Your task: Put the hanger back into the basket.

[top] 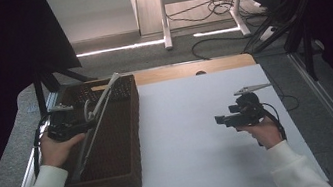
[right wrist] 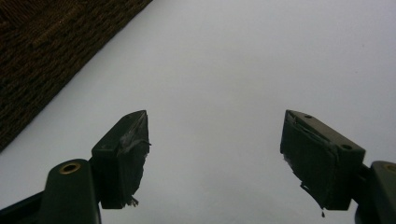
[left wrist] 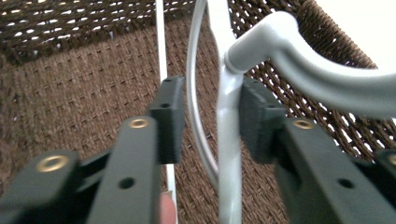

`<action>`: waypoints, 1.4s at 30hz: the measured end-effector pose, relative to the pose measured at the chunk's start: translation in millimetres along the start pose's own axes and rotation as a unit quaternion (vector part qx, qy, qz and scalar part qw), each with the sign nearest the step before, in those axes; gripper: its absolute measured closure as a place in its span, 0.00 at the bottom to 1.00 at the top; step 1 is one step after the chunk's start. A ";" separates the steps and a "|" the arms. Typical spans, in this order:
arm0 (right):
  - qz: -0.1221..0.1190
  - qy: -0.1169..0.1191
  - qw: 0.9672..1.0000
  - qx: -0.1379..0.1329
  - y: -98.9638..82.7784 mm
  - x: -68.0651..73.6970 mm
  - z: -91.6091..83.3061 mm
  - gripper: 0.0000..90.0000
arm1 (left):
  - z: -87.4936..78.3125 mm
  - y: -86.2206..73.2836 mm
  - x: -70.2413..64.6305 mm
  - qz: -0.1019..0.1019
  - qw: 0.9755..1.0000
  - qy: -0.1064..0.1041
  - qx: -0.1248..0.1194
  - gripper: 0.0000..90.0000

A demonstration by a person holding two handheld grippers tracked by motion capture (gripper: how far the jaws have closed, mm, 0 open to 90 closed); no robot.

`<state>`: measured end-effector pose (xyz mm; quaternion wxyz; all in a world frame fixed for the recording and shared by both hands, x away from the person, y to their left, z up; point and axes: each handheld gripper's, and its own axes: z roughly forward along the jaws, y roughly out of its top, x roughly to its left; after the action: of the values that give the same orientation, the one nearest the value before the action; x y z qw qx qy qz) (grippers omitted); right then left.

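Item: grey hanger [left wrist: 229, 140], leaning in the brown woven basket [top: 125, 130] at the desk's left. Your left gripper view alone shows its stem between your left tongs [left wrist: 205, 119], jaws partly apart, one pad at the stem, the other clear. Your right tongs [right wrist: 215, 154] gape wide, holding nothing, over the white desk [top: 186, 136]. Beyond: grey carpet, cables, white table legs.

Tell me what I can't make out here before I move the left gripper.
- Left gripper: left gripper view shows the grey hanger against one pad only; whether the jaws have closed can't be told.
- Hanger's lower end: cut off by that view's bottom edge.
- Wicker basket floor: dark in the high view, so contents besides the hanger can't be made out.
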<state>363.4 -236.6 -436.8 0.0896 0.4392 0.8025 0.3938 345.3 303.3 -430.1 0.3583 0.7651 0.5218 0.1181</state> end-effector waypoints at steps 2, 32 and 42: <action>0.000 -0.001 1.000 -0.001 0.0 -0.6 -0.4 0.27 | 0.9 -0.1 0.0 0.005 1.000 -0.004 0.000 0.86; 0.003 -0.005 1.000 0.001 -0.3 -2.8 -0.2 0.27 | -39.5 -9.5 5.6 0.077 0.989 -0.113 -0.060 0.90; 0.003 -0.005 1.000 0.002 -1.1 -3.8 0.5 0.27 | -12.4 -10.2 4.5 0.076 0.993 -0.087 0.012 0.89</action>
<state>365.1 -239.6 -438.7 0.0914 0.4438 0.8017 0.3899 333.1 314.5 -429.0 0.3830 0.8143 0.4303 0.0713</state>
